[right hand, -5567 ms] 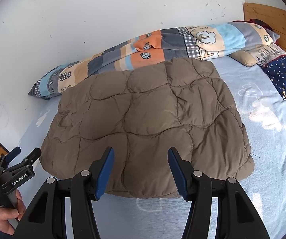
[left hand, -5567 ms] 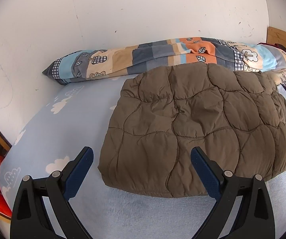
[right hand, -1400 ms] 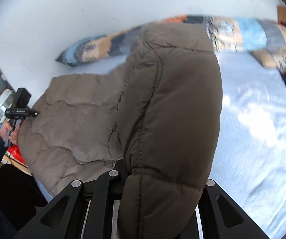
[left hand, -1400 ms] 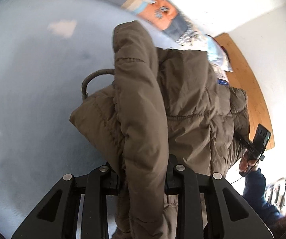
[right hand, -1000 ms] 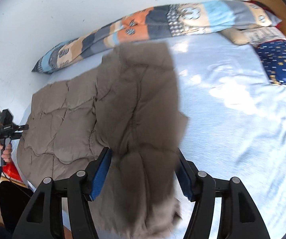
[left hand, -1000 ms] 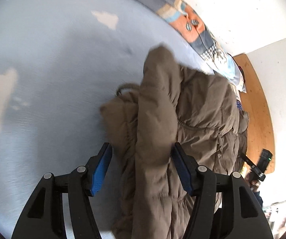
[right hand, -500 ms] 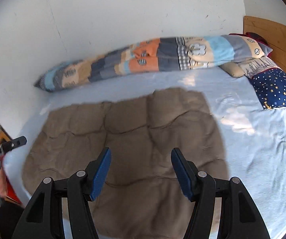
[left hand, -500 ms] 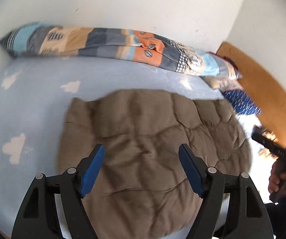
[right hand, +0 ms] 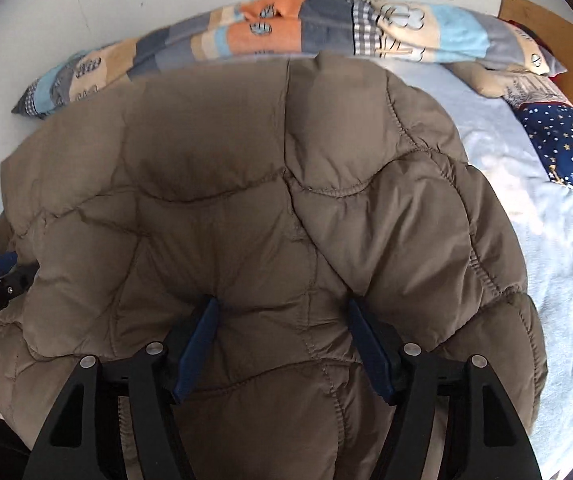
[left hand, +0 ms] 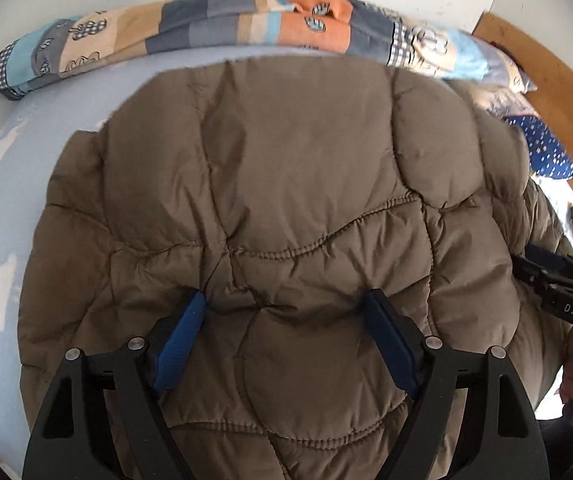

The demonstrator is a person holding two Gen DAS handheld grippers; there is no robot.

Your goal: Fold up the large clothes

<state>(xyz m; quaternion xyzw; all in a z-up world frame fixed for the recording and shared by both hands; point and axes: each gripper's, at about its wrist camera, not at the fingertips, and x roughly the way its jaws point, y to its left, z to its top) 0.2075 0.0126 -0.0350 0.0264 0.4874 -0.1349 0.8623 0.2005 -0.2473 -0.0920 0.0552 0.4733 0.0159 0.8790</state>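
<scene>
I have just let go, so both the left gripper (left hand: 284,306) and right gripper (right hand: 282,312) have their fingers spread, still widening, pads off the brown quilted puffer jacket (left hand: 286,208), which now lies unfolded on the pale blue bed (left hand: 2,200) rather than hanging pinched as a second ago, so folding must begin afresh.

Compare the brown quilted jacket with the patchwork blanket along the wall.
The brown quilted jacket is one plain colour; the patchwork blanket mixes orange, grey, blue and beige patches. The jacket lies spread wide across the middle of the bed; the blanket is bunched into a long roll by the wall. Both are padded and rest on the bed.
</scene>
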